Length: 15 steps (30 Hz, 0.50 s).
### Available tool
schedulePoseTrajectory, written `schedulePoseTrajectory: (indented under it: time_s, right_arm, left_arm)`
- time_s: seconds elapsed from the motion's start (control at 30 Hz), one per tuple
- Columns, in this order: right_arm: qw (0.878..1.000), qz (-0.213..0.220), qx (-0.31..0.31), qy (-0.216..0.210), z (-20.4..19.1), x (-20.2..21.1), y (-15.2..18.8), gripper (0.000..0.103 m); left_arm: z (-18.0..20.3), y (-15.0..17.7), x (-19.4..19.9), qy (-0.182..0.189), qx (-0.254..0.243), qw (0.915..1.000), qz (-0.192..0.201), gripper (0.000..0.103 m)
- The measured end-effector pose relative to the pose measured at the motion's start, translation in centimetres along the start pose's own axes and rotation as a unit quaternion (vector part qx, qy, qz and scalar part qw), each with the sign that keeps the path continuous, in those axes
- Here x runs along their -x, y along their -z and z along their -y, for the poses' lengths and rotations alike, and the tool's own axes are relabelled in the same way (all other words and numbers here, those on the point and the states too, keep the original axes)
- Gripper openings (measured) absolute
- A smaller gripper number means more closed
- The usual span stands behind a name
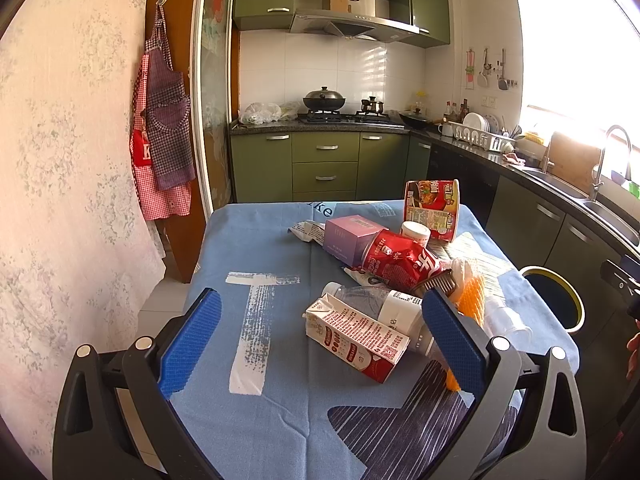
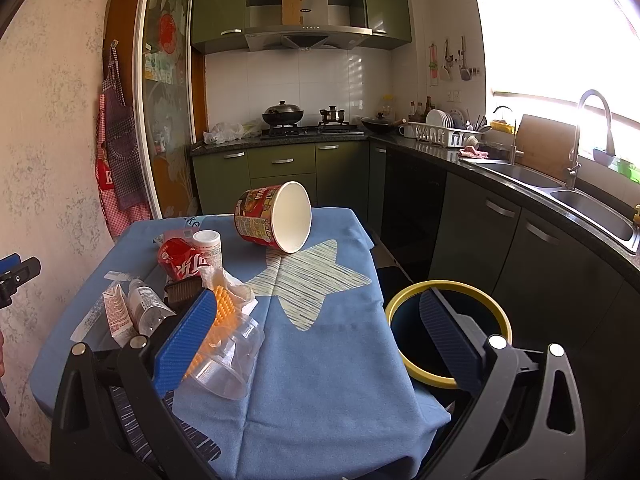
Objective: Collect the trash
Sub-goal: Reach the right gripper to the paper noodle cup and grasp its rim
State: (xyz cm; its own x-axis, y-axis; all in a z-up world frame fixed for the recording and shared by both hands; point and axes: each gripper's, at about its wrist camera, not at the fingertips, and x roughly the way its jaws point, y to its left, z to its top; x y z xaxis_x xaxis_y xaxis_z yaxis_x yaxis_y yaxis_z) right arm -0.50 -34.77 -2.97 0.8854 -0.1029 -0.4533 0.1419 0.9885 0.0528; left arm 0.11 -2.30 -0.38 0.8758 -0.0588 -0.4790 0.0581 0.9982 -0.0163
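Observation:
Trash lies on a blue tablecloth: a red-and-white milk carton, a clear plastic bottle, a crushed red can, a purple box, a white jar and a tipped noodle cup. My left gripper is open just before the carton. In the right wrist view my right gripper is open above the cloth, with a clear plastic cup and orange netting at its left finger. The noodle cup lies on its side. A yellow-rimmed bin stands to the table's right.
Green kitchen cabinets and a stove with pots stand behind the table. A counter with a sink runs along the right. Aprons hang on the left wall. The bin sits between the table and the right-hand cabinets.

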Motion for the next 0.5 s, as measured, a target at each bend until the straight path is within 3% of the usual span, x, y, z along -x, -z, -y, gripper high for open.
schedulePoseTrajectory:
  time_s: [0.5]
  right_arm:
    - [1.0,-0.02,0.001,0.002,0.1,-1.8,0.1,0.097]
  left_arm:
    - [-0.3,0.0,-2.1,0.001,0.001,0.9999,-0.015,0.099]
